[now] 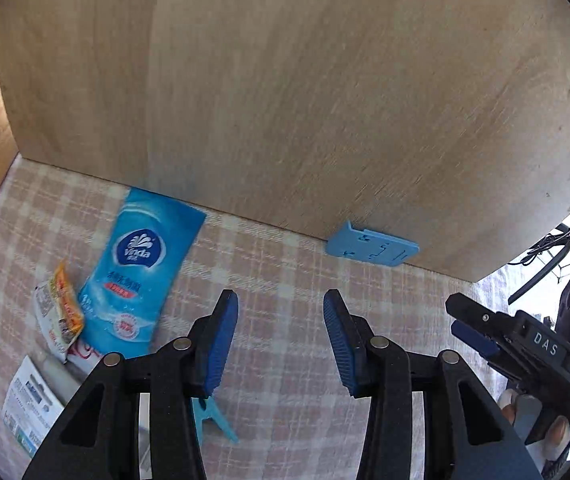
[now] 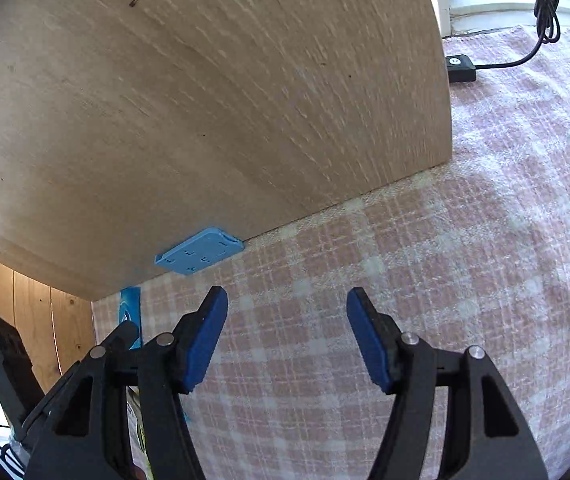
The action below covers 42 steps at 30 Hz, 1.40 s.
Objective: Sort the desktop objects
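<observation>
Both grippers, left (image 1: 281, 340) and right (image 2: 287, 340), have fingers spread apart, holding nothing. The flat blue plastic piece (image 2: 199, 250) touches the wooden board (image 2: 205, 100), so fingers might bump it.

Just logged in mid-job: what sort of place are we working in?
Probably a home desk or table: checked cloth, a wooden board standing on it, wet-wipes pack, snack sachet, small blue plastic stand.

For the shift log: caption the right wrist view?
Open right gripper above checked cloth, facing blue plate against wooden board.
</observation>
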Available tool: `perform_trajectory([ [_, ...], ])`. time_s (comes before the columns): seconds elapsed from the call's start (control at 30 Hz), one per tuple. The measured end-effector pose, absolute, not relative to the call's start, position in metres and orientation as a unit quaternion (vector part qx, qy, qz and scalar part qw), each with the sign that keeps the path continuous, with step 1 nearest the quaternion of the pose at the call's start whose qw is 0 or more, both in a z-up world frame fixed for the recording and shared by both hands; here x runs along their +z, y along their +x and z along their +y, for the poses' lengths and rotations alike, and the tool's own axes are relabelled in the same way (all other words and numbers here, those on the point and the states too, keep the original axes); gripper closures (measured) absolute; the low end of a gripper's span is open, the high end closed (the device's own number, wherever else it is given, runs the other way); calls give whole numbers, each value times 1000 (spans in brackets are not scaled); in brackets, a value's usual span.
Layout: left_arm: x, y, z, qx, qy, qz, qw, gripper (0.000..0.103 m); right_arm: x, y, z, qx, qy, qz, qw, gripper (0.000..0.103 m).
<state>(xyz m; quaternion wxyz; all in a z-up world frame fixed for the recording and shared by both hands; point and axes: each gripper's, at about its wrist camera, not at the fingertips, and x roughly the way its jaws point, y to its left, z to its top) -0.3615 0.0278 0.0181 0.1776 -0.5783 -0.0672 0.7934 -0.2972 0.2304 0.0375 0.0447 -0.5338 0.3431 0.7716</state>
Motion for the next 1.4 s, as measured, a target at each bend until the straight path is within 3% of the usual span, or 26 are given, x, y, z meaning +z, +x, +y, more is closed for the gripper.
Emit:
perform_trajectory([
  [0.83, -9, -365, 104, 817, -522, 0, 243, 60, 47, -285, 247, 799, -517, 307, 31, 41],
  [1.17, -1, -324, 144, 763, -540, 36, 354, 59, 51, -286, 257, 803, -514, 301, 30, 41],
  [1.4, 3, -300, 107, 769, -564, 16, 302, 59, 46, -316, 224, 802, -541, 254, -3, 41],
])
